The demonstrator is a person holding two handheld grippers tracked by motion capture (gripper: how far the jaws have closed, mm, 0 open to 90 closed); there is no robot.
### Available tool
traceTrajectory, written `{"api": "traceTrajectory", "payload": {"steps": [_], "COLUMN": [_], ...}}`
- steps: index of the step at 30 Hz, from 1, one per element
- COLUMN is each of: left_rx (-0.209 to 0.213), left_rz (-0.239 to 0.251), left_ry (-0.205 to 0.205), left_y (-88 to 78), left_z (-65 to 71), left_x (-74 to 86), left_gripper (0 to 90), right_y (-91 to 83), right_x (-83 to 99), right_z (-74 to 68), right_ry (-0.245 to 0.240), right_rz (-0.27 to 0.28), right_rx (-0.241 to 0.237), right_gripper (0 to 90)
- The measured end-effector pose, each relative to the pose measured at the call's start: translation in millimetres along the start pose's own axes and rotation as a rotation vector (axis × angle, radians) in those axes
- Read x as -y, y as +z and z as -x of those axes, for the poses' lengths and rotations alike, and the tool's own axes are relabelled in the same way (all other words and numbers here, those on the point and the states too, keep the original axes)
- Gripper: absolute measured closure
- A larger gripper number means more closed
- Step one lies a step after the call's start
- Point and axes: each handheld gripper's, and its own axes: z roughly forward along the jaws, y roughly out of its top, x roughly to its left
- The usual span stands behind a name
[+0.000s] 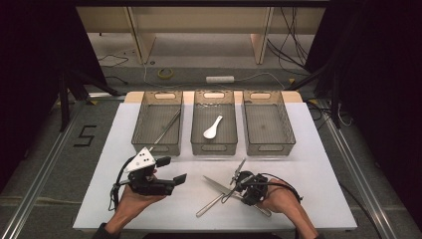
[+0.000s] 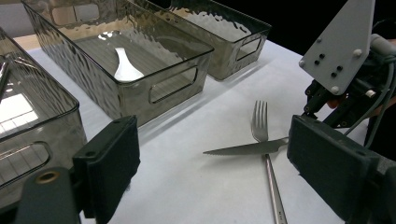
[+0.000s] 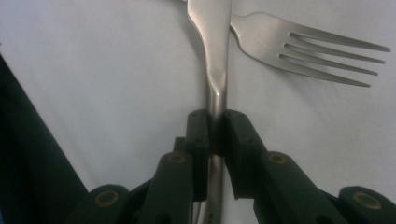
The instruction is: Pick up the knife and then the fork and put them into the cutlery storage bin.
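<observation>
A steel table knife point(image 3: 211, 42) lies across a steel fork point(image 3: 303, 46) on the white tabletop, and my right gripper point(image 3: 215, 133) is shut on the knife's handle. In the high view the right gripper point(image 1: 239, 190) sits near the front of the table. The knife point(image 1: 216, 184) points its blade left and the fork point(image 1: 214, 203) runs diagonally under it. My left gripper point(image 1: 171, 170) hovers to the left, open and holding nothing. Between its wide pads point(image 2: 109, 163) I see the knife point(image 2: 247, 148), the fork point(image 2: 260, 122) and the right gripper's grey plate point(image 2: 343, 42).
Three clear grey bins stand in a row at the back. The left bin point(image 1: 141, 130) holds a thin metal rod, the middle bin point(image 1: 197, 130) holds a white spoon point(image 1: 212, 128), and the right bin point(image 1: 287, 124) has nothing in it. The table edge runs close in front of both hands.
</observation>
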Motion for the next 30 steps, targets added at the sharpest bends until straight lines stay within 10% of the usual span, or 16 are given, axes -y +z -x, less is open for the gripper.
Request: {"api": "traceTrajectory", "payload": {"steps": [19,30], "left_rx": [0.001,-0.004], "left_rz": [0.006,0.022], "left_ry": [-0.008,-0.021], "left_y": [-0.7,-2.6], "left_z": [-1.3,-3.2], "left_x": [0.0,-0.2], "left_gripper": [16.6,16.6], "right_y": [-25.5,-60.3], "right_x": [14.9,30.6], "right_z": [19.5,60.0], "right_ry": [0.080,0.215], "right_rz": [0.160,0.350], "right_rx": [-0.085,-0.077], "right_gripper": [81.2,81.2]}}
